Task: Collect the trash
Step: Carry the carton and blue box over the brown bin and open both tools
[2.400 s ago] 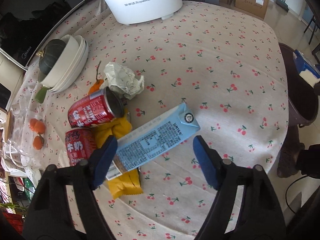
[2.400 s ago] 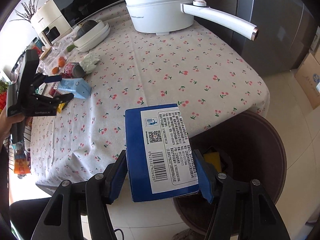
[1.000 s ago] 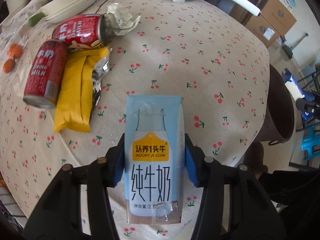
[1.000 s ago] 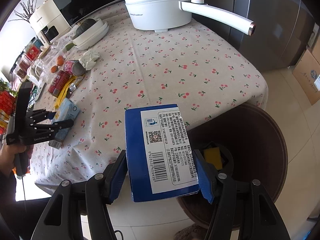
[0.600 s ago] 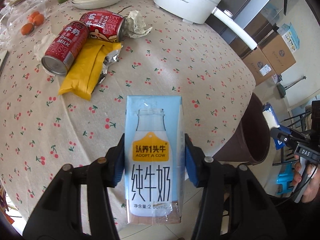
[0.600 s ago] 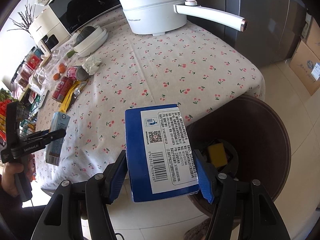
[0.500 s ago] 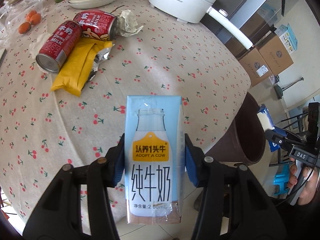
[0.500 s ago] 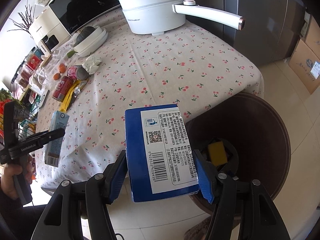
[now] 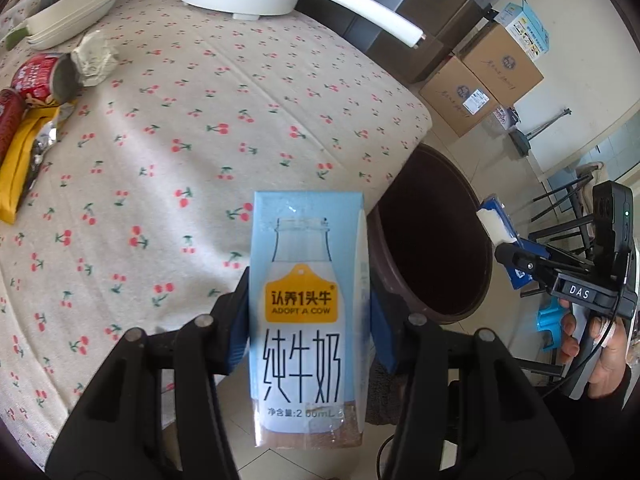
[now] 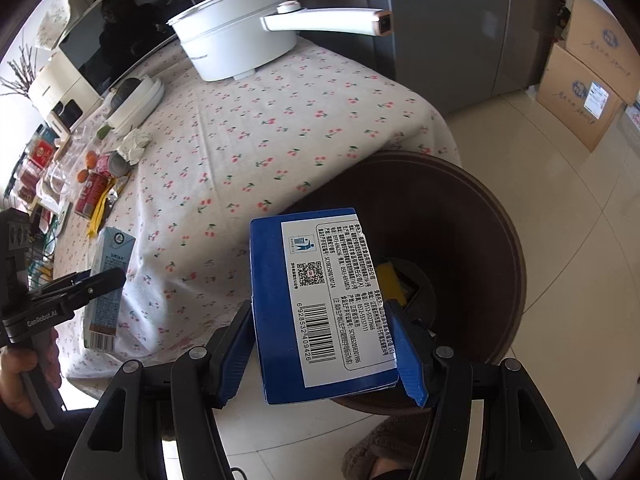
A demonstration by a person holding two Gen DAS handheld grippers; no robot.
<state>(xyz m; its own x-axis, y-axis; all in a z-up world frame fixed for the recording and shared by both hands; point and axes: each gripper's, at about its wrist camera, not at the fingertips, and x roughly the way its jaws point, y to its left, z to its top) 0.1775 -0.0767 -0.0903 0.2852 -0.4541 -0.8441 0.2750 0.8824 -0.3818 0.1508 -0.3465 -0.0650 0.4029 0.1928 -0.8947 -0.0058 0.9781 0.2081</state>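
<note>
Both jaws clamped: left gripper (image 9: 308,312) on the pale blue milk carton (image 9: 306,304), right gripper (image 10: 324,340) on the dark blue carton (image 10: 320,304). Brown trash bin (image 10: 496,240) lies just ahead of my right jaws, ahead-right of my left. Risk: releasing left now drops its carton short, bouncing off the rim.

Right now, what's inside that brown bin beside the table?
In the brown bin, a yellow packet lies at the bottom. The dark blue carton held above it hides the rest.

Glossy paper milk carton (image 9: 306,312); cloth tablecloth (image 9: 180,128); seemingly plastic bin (image 9: 436,236)
</note>
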